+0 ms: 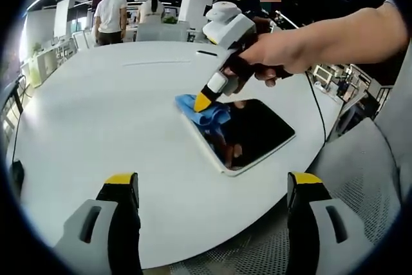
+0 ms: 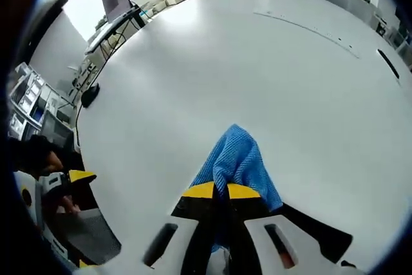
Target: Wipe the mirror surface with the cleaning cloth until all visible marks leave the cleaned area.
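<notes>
Pinching one blue cloth [image 2: 237,158] on one mirror [image 1: 248,130], right tongs [image 2: 217,190] clamped, left tongs [image 1: 212,188] apart.

The white worktop [image 1: 96,114] lay bare and open left of the mirror [image 1: 248,134]; the right gripper [image 1: 202,101], pinning the blue cloth [image 1: 205,111], blocked the mirror's far corner
</notes>
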The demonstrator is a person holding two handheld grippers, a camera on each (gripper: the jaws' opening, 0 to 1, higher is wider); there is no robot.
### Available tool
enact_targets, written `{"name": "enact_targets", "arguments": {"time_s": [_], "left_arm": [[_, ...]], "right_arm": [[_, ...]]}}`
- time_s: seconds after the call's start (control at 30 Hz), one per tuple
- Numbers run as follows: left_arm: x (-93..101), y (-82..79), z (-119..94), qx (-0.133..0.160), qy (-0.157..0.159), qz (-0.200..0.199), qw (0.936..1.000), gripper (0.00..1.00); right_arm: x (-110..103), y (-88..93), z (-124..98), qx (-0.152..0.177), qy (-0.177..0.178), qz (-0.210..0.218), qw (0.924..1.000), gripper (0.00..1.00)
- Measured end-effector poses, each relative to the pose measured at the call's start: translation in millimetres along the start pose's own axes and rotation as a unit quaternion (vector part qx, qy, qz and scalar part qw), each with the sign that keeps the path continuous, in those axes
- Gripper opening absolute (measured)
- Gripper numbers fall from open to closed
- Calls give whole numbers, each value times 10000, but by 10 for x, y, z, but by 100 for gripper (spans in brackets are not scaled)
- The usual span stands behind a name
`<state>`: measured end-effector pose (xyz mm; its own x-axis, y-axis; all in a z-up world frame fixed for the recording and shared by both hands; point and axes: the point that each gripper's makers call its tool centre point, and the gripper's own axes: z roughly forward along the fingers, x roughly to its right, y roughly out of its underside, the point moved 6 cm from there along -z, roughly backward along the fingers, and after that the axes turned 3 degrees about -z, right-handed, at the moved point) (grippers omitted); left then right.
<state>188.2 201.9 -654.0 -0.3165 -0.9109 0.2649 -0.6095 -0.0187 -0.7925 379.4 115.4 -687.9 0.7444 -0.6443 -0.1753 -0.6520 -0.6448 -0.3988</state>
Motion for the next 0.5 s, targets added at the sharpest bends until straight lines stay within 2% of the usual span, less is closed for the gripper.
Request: {"name": "enact_targets", "arguments": {"time_s": [0.5], "left_arm": [[-6, 0, -3, -2, -6, 7, 10000, 95]], "right_arm": [[82, 105, -112, -37, 67, 29, 10000, 0]]}}
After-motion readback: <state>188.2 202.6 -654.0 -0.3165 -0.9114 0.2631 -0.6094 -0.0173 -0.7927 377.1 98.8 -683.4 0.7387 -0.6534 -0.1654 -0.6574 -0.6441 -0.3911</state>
